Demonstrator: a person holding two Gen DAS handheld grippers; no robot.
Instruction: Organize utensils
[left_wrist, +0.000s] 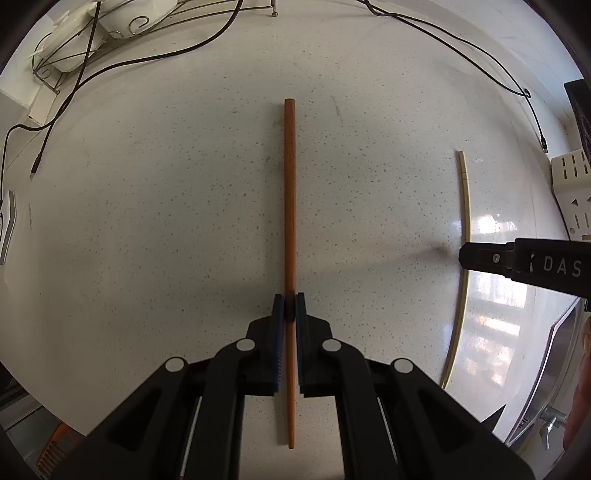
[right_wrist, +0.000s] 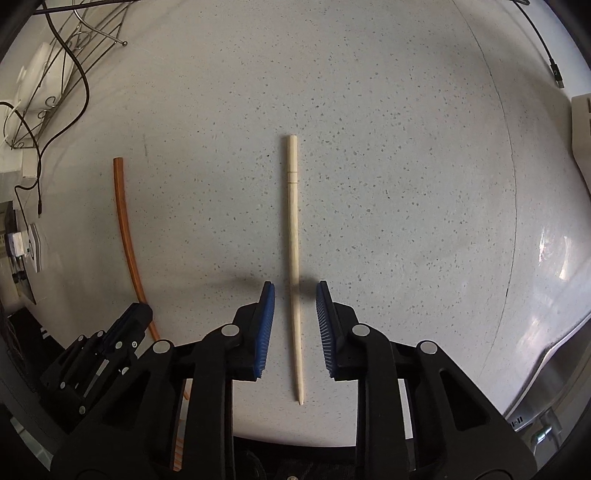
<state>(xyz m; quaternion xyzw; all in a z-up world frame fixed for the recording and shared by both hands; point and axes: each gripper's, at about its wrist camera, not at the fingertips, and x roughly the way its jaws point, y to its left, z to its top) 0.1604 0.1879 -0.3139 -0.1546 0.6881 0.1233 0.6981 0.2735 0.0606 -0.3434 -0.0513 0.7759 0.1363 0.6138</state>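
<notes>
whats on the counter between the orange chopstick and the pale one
Nothing: bare speckled counter separates the orange chopstick from the pale chopstick, clearest in the right wrist view.

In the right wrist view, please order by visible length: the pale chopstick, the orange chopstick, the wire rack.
1. pale chopstick, fully visible.
2. orange chopstick, partly hidden by the left gripper, so the ranking with 1 is unsure.
3. wire rack, far away and cropped.

A home kitchen: a speckled white stone tabletop (right_wrist: 369, 110) with a steel sink (left_wrist: 546, 369) let into its right edge, a wire rack (left_wrist: 74, 55) with white dishes at the far left corner, chopsticks (right_wrist: 293, 258) lying out, loose cables (left_wrist: 147, 59) trailing.
</notes>
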